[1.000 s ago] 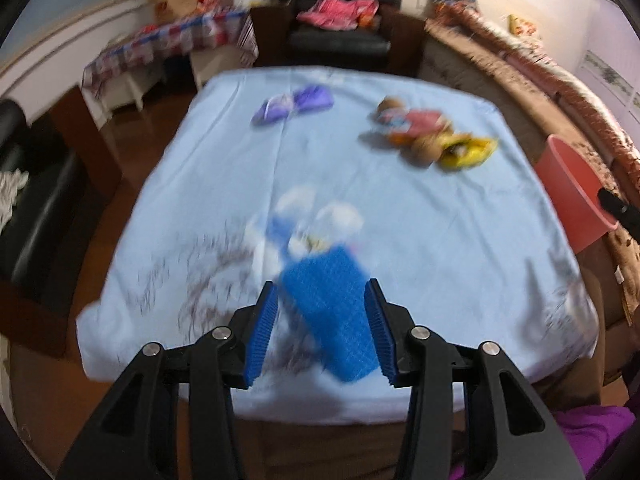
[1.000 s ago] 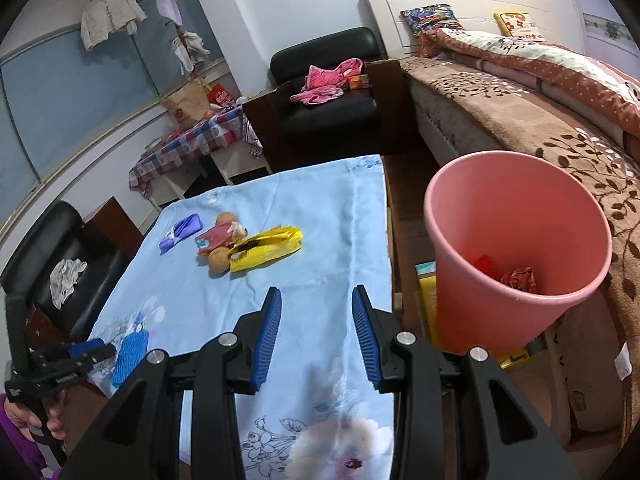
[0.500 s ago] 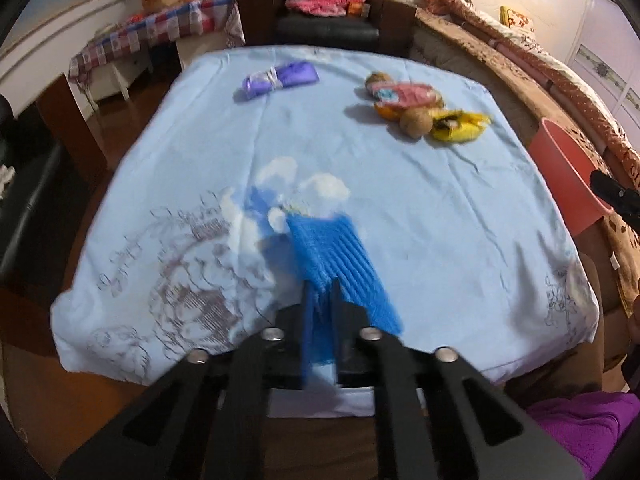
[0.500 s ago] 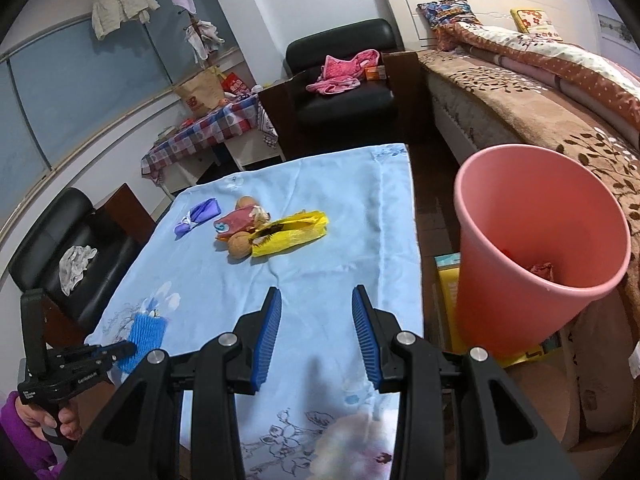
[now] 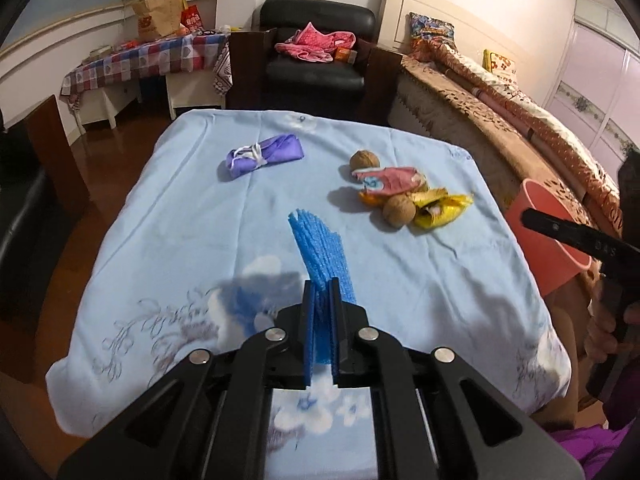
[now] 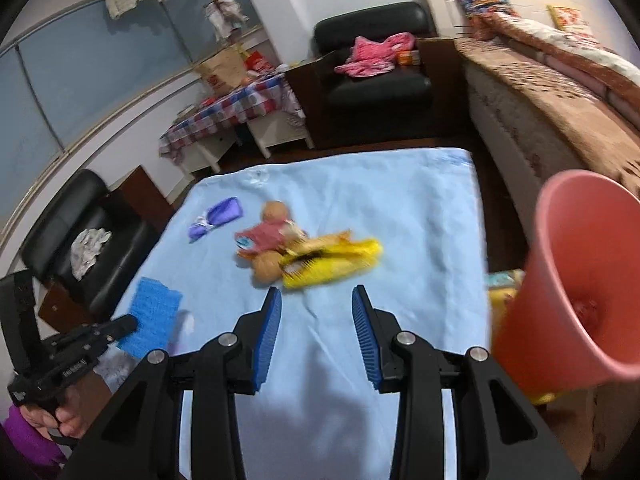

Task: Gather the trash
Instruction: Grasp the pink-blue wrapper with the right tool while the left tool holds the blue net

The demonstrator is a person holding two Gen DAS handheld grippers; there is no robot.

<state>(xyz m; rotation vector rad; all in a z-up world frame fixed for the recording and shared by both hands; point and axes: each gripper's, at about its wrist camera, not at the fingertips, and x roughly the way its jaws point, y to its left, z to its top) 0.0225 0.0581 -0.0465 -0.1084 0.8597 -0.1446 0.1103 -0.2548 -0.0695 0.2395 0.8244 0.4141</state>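
My left gripper (image 5: 322, 288) is shut on a blue foam net (image 5: 320, 246) and holds it lifted above the blue-clothed table (image 5: 180, 208); the net also shows in the right wrist view (image 6: 152, 314). My right gripper (image 6: 316, 300) is open and empty over the table's near side. A yellow wrapper (image 6: 332, 266), a pink wrapper (image 5: 390, 179), two walnuts (image 5: 399, 210) and a purple pouch (image 5: 262, 154) lie on the table. The pink bin (image 6: 572, 280) stands at the table's right edge with red trash inside.
A bed (image 5: 500, 120) runs along the right side behind the bin. A black armchair (image 5: 316, 52) with pink clothes stands beyond the table. A checkered side table (image 5: 144, 60) is at the far left, and a black sofa (image 6: 80, 240) at the left.
My left gripper closed on the blue foam net and lifted it off the table. My right gripper swung left toward the table, so the bin now sits at its right.
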